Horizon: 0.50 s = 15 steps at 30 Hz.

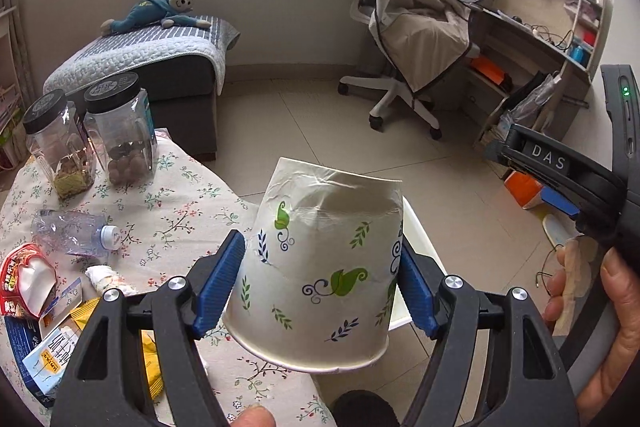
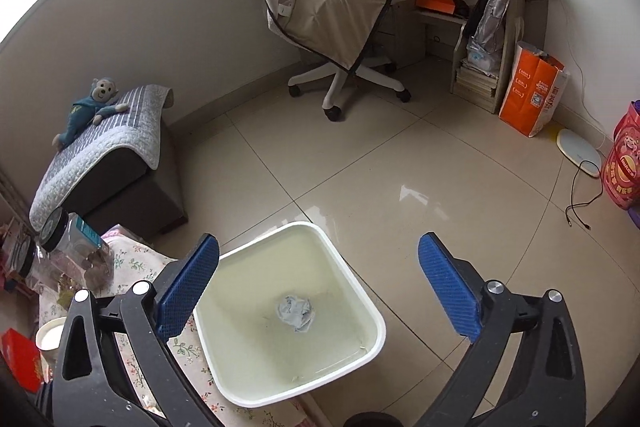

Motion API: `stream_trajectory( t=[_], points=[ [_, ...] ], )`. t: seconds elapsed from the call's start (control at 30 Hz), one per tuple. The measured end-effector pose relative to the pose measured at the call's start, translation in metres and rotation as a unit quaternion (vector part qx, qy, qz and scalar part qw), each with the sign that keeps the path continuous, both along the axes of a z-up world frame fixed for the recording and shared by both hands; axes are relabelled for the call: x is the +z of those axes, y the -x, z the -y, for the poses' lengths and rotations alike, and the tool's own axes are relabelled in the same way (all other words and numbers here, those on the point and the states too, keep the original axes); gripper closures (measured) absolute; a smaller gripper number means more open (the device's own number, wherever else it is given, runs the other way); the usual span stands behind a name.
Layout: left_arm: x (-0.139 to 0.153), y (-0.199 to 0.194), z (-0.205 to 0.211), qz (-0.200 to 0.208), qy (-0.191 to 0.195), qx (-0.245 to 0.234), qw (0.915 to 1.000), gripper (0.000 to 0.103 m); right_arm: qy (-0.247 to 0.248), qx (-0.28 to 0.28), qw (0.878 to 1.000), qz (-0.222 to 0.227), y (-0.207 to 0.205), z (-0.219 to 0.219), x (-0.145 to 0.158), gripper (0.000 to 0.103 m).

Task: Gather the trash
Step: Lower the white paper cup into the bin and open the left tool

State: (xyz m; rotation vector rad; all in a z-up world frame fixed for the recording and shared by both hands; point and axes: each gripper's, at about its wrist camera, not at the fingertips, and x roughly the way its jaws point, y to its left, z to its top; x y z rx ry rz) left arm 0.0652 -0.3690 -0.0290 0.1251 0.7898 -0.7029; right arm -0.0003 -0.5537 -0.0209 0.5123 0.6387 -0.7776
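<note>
A: Left gripper (image 1: 322, 277) has its blue pads squeezed onto a crumpled paper cup (image 1: 320, 267), held upside down, base pointing away, rim toward the camera. It's off the table, out past the right edge of the flowered tablecloth (image 1: 180, 223).

B: And the bin?

A: White bin (image 2: 372, 311) sits on the floor, tight against the table's edge. One crumpled wad of paper (image 2: 295, 311) lies at its bottom, so I'd say one piece is in and the cup is on its way (judging only from where things lie).

B: The other hand?

A: Right gripper (image 2: 318, 291) hangs over the bin, jaws wide apart, holding nothing.

B: What's left?

A: Plenty. Near the left edge of the cloth: a squashed plastic bottle (image 1: 74, 233), a red noodle cup (image 1: 24, 285) with its lid peeled up, a balled tissue (image 1: 105, 277), yellow wrappers (image 1: 150, 363), and a blue-and-white packet (image 1: 48, 359) toward the near-left corner.

B: The two jars (image 1: 90, 139)?

A: Black-lidded, with food inside, at the far edge. Probably not trash, though I can't be sure
</note>
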Motion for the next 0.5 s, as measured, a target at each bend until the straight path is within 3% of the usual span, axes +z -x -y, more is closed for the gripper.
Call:
stream_trajectory(
  t=[0.23,0.5],
  points=[
    [-0.001,0.007,0.04,0.001,-0.002,-0.026,0.9997,0.03,-0.017,-0.05,0.998,0.032,0.027,0.028,0.004,0.007],
    [0.001,0.008,0.057,-0.011,-0.004,-0.051,0.9986,0.018,-0.007,-0.069,0.997,0.037,0.04,0.035,0.006,0.007]
  ],
)
